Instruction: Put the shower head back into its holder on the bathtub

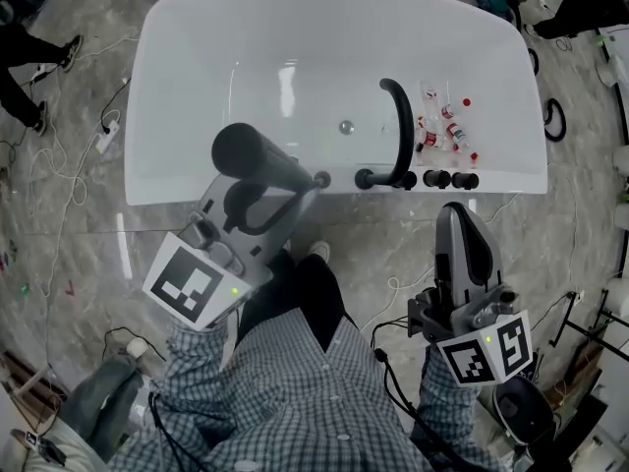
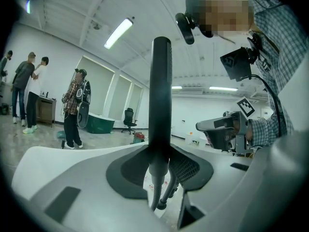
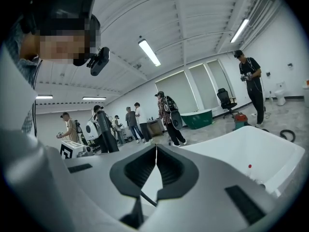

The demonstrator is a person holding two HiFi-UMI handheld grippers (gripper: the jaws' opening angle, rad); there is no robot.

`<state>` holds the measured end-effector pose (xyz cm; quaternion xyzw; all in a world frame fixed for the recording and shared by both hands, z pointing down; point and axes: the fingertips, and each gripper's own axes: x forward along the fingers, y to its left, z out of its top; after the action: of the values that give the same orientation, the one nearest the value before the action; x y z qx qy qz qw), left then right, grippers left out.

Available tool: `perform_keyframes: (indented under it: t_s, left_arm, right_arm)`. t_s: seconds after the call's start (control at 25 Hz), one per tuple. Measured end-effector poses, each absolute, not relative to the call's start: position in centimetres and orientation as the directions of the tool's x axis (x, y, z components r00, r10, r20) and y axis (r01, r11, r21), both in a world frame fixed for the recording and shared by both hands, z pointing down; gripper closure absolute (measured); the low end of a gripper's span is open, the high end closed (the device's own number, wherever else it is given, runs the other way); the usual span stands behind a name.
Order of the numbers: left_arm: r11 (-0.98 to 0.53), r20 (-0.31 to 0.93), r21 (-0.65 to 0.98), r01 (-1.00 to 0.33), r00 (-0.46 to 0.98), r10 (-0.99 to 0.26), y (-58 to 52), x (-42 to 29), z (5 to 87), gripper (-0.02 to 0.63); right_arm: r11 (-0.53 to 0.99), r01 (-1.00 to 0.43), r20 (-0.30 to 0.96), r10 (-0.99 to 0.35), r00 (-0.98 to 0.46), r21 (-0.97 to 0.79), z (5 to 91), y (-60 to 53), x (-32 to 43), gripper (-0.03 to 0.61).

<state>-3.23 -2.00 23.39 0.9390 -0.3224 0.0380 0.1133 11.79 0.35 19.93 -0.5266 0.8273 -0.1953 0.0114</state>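
Pinching the shower head [image 1: 257,157], left gripper [image 1: 254,203] should ease its narrow end straight into the bathtub [image 1: 197,28] rim holder [image 1: 322,180], mid-frame; right gripper [image 1: 457,214] pressed together, empty, lower right.

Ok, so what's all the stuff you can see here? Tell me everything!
Bathtub: one, white, on the grey floor.
Tap: one, black, curved, on the tub's near rim.
Knobs: two, black, right of the tap.
Drain: one, silvery, tub bottom.
Small bottles: several, red and white, inside the tub, right of the tap.
Shower head: one, black, above the near rim.
Other people: several, standing further back in the room.
Left gripper: one, grey, fingers shut on the shower head.
Right gripper: one, grey, fingers shut, empty.
Sleeves: checked.
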Motion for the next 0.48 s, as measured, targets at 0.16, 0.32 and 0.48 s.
perform_keyframes:
  t_s: [0.16,0.32,0.48]
  left_arm:
    - [-0.752,0.164,0.203,-0.628,0.778,-0.606,-2.0,-3.4,25.1,0.476]
    - [-0.751,0.18,0.209,-0.626,0.78,-0.6,-2.7,-3.4,26.6,0.477]
    - [-0.758,0.168,0.231,-0.61,0.792,-0.587,-3.0,-3.1,27.6,0.477]
  right_arm:
    - [0.373,-0.862,0.215,-0.862,-0.459,-0.344,21.4,0.3,11.7,0.563]
    - [0.356,-0.864,0.233,-0.862,-0.451,-0.355,22.6,-0.1,11.8,0.561]
    - [0.347,-0.865,0.244,-0.86,-0.448,-0.363,23.7,-0.3,11.7,0.561]
